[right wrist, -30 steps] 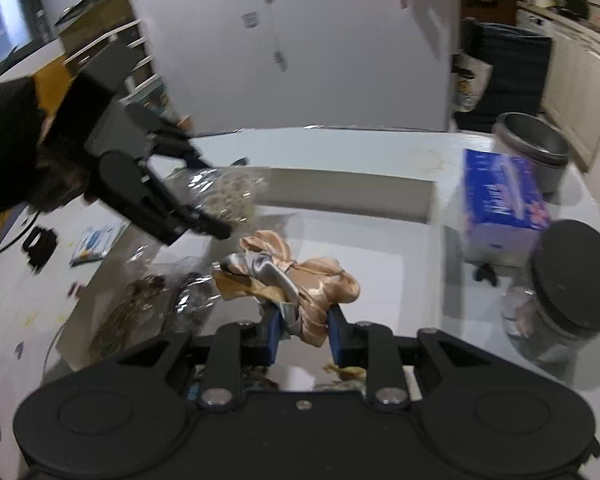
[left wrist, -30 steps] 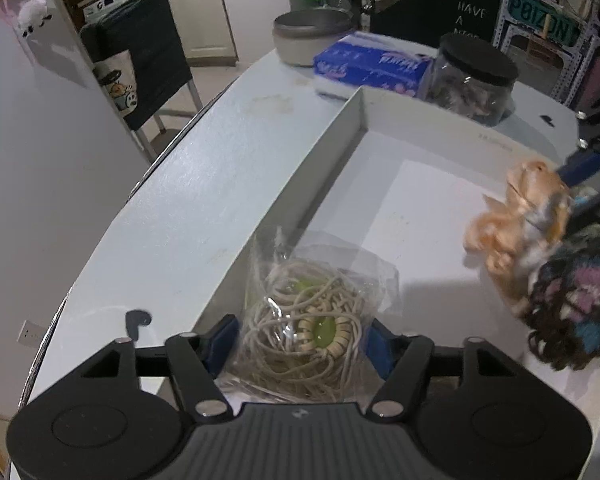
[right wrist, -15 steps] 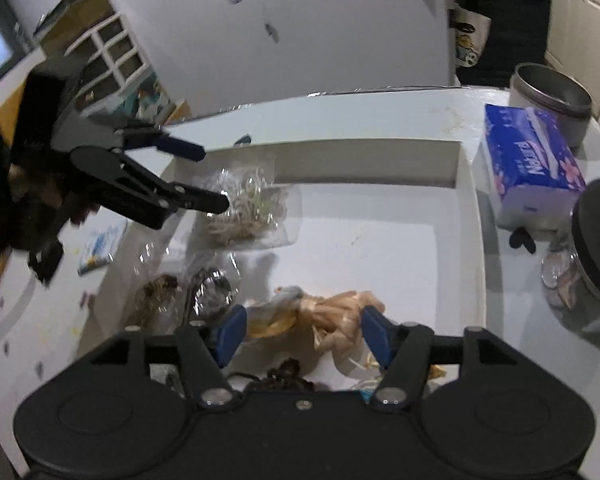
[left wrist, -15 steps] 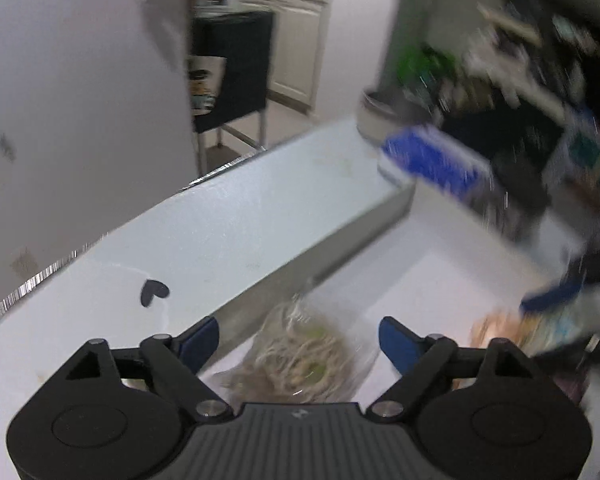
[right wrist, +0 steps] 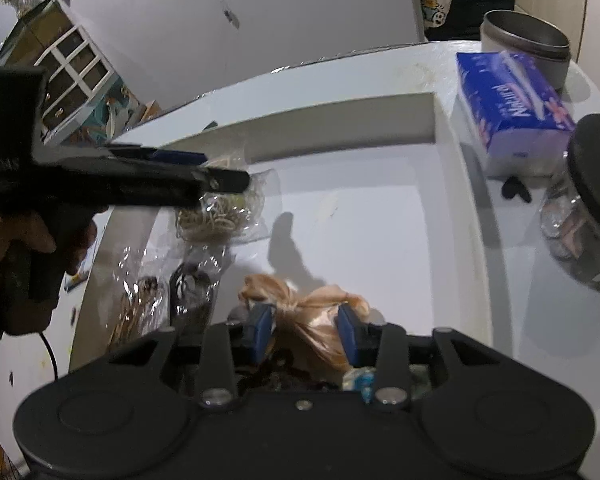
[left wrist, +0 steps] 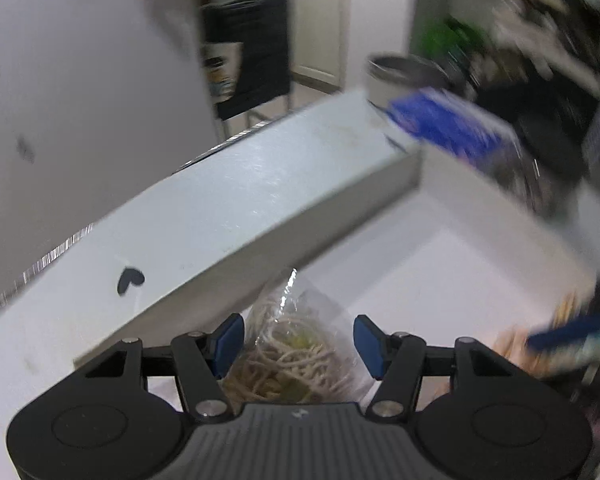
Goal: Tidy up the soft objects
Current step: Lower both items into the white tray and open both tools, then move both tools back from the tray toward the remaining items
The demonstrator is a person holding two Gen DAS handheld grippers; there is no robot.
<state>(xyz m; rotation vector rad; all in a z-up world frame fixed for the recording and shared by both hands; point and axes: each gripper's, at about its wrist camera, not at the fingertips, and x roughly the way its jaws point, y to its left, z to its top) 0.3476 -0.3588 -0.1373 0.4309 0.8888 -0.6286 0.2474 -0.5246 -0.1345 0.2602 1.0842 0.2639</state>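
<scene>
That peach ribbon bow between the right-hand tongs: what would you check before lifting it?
1. peach bow between the right gripper pads: ok.
2. Pads pressing firmly: cannot tell; the jaws are closing.
3. Bow free of the dark items beneath it: cannot tell.
4. left gripper clear of the bow: ok; it is over the bag of cord, jaws closing.
5. Open floor in the white tray: ok.

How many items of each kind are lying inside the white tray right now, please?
Clear bags with contents: 3
Peach satin bow: 1
Dark crocheted piece, mostly hidden behind the right gripper: 1
Total: 5 visible in the white tray
</scene>
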